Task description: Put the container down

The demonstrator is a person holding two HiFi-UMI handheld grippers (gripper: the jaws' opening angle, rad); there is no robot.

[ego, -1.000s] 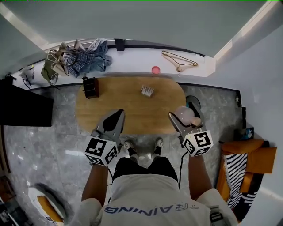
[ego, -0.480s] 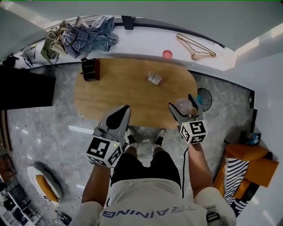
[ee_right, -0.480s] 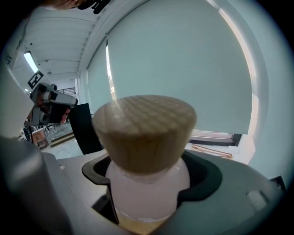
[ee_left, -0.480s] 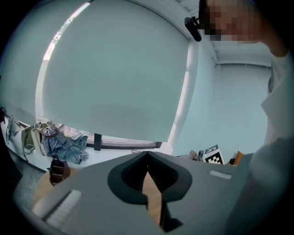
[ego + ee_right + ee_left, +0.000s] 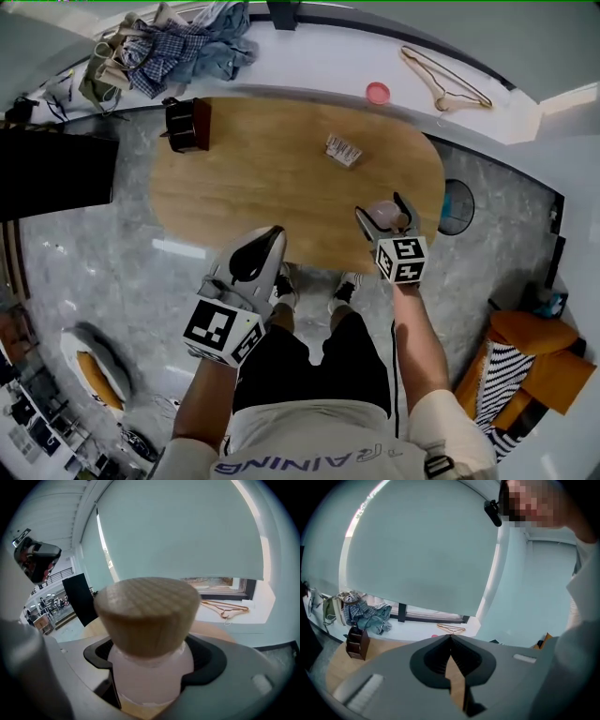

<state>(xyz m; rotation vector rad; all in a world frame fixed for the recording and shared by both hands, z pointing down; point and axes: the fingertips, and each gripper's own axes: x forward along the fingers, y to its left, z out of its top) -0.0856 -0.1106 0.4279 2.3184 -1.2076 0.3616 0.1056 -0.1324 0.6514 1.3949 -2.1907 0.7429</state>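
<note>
The container is a frosted, pinkish jar with a round wooden lid. My right gripper is shut on the jar's body, a jaw on each side. In the head view the right gripper holds the container over the near right part of the oval wooden table. I cannot tell whether the jar touches the tabletop. My left gripper hovers at the table's near edge, left of the jar. In its own view the left gripper is shut, tips touching, with nothing between them.
On the table are a dark brown box at the far left and a small packet near the far middle. The white sill behind holds a clothes pile, a pink cap and a wooden hanger. An orange seat is at the right.
The right gripper has carried the container from beside the table's right end to over its near right part. The head view has shifted, so the table lies closer. The left gripper stays shut.
</note>
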